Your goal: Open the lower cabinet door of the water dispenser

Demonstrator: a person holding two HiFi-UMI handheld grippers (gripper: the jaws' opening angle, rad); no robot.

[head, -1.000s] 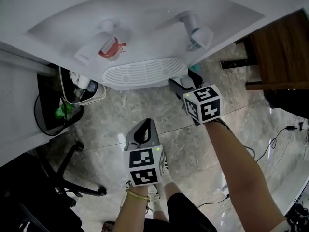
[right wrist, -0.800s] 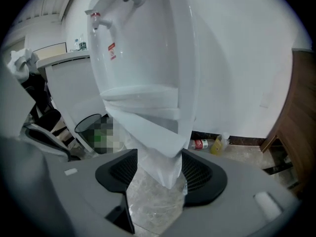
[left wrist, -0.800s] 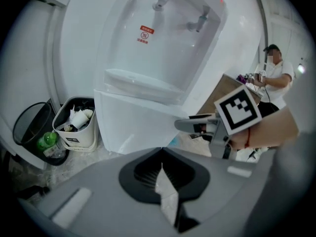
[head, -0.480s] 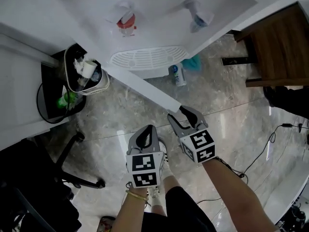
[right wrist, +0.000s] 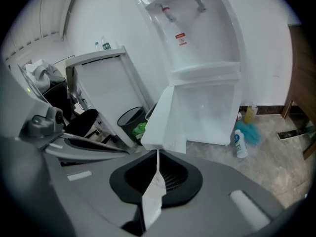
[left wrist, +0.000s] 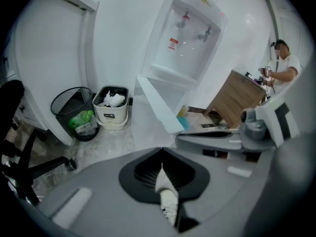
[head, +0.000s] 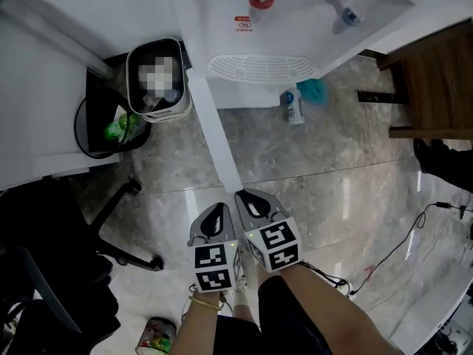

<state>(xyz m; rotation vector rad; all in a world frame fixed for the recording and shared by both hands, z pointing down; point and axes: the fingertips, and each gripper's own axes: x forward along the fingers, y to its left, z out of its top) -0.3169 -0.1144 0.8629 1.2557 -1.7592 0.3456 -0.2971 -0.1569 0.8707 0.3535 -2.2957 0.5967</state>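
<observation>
**Lower door stood wide open, right claw at its free edge**

The right claw (right wrist: 158, 154) was closed, its pads pressed flat together. Its tips met the lower corner of the cabinet door (right wrist: 165, 117). Whether they nipped a thin lip there or only touched it could not be told. That spot made sense, since the free edge gives the most leverage for swinging the panel. The left claw (left wrist: 162, 166) was also closed and held nothing. It sat just beside the right one, probably kept out of the door's arc.

In the head view the door (head: 218, 132) ran edge-on as a white strip from the water dispenser (head: 295, 21) down to the right claw (head: 242, 195). The opening looked essentially done.

The surface was a glossy marbled stone floor (head: 318, 191). On it a white bottle (head: 294, 106) lay beside something teal (head: 314, 89) at the dispenser's foot. To the left stood a white waste bin (left wrist: 111, 116) and a black wire bin (left wrist: 74, 107) holding a green bottle. An office chair base (head: 126, 250) was nearer the person, a wooden cabinet (head: 436, 80) stood to the right, and cables (head: 399, 235) trailed across the floor.
</observation>
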